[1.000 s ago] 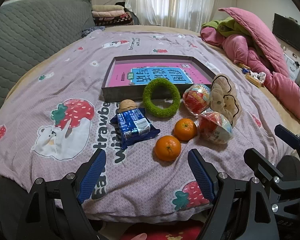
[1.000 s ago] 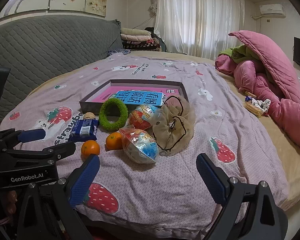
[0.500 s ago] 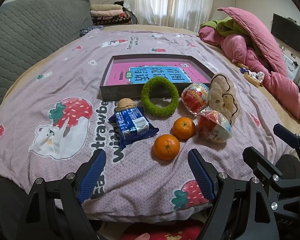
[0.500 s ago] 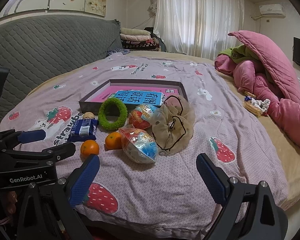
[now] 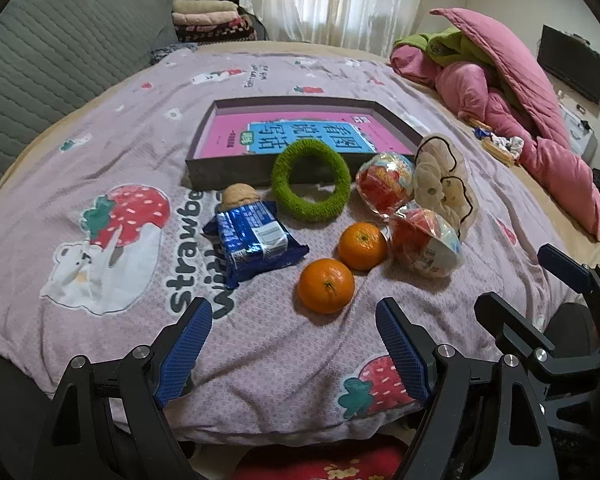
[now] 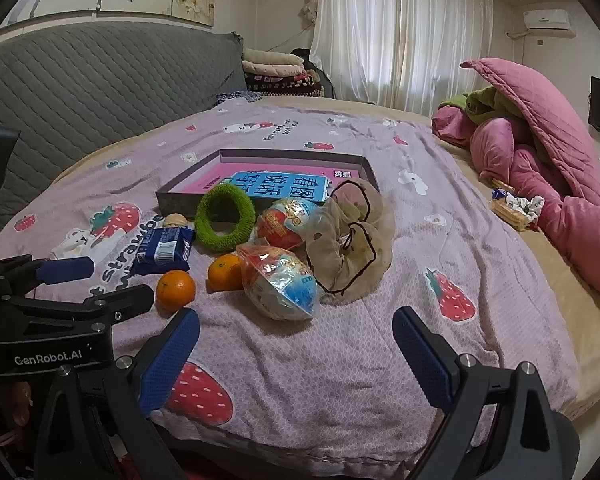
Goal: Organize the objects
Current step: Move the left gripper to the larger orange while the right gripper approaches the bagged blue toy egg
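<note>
A purple bedspread carries everything. On it lies a shallow box holding a pink book. Against the box's near wall leans a green ring, with a beige scrunchie beside it, two foil-wrapped toy eggs, a blue snack pack, two oranges, and perhaps a walnut. Left gripper and right gripper hover spread wide, empty.

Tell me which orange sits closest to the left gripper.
The front orange, just ahead of the open left gripper; the other orange lies farther back beside the wrapped egg.
</note>
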`<state>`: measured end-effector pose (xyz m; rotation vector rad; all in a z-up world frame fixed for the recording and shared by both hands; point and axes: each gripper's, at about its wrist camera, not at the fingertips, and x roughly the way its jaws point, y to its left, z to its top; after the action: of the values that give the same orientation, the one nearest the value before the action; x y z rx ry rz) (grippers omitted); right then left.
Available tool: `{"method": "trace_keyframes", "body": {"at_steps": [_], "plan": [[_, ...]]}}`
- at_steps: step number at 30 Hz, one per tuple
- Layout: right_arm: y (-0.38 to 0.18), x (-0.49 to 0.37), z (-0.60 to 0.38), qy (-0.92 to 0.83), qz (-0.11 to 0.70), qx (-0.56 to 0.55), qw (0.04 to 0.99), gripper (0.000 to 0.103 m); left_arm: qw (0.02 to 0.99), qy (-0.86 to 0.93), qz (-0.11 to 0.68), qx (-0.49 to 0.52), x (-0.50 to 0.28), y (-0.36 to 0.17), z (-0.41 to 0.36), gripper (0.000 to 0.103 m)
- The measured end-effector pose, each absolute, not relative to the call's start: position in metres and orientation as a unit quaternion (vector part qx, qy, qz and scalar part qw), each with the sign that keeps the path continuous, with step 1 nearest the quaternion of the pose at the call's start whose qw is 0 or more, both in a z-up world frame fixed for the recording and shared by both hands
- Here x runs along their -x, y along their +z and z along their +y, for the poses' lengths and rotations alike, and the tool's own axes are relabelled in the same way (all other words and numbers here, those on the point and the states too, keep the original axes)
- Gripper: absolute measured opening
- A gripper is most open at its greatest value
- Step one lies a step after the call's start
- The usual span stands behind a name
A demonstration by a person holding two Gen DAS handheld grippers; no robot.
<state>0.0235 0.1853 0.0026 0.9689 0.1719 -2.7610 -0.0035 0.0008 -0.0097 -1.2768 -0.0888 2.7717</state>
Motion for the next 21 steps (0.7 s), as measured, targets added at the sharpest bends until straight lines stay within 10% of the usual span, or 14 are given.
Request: {"method": "trace_keyframes", "body": {"at_steps": [21], "plan": [[-0.013,0.003,0.197,-0.932,0.043,-0.343,0.106,0.097,0.065,0.896,-0.044,0.437,0.031,-0.028,0.002,0.085]]}}
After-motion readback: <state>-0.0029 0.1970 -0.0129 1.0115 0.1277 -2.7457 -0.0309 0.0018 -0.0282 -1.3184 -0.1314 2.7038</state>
